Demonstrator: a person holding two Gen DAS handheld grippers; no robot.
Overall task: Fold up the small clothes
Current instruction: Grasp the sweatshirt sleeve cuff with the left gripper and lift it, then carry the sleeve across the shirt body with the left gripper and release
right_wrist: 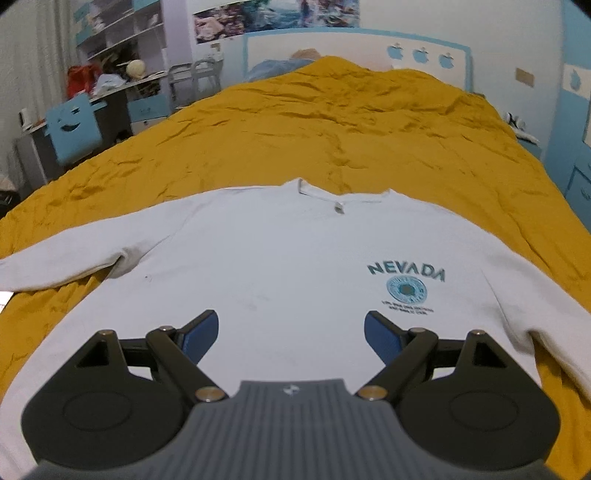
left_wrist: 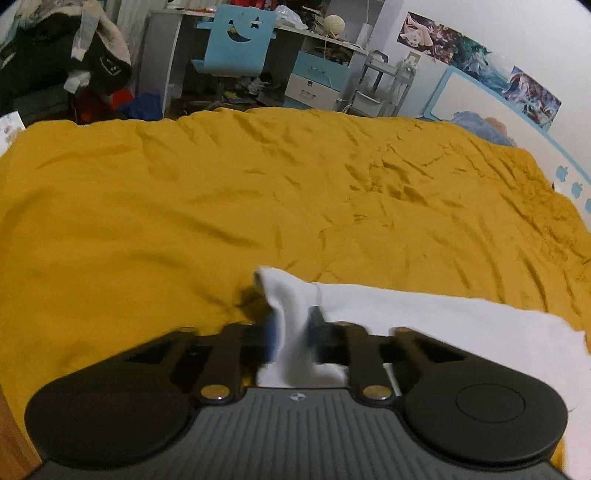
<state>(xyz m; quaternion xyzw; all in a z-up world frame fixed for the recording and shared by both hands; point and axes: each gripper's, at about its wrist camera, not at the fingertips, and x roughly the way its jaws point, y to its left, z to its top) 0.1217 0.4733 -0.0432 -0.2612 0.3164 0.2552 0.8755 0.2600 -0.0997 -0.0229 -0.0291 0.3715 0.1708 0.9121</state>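
A white long-sleeved sweatshirt with a blue NEVADA print lies flat, front up, on the mustard bedspread, collar pointing away. My right gripper is open and empty, hovering over the shirt's lower middle. My left gripper is shut on a pinched fold of the white sweatshirt, which I take for its left sleeve end, raised a little off the bedspread. The cloth trails off to the right.
A blue chair and a cluttered desk stand beyond the bed's far side. A pile of dark clothes lies at the left. A blue-and-white headboard and a blue cabinet border the bed.
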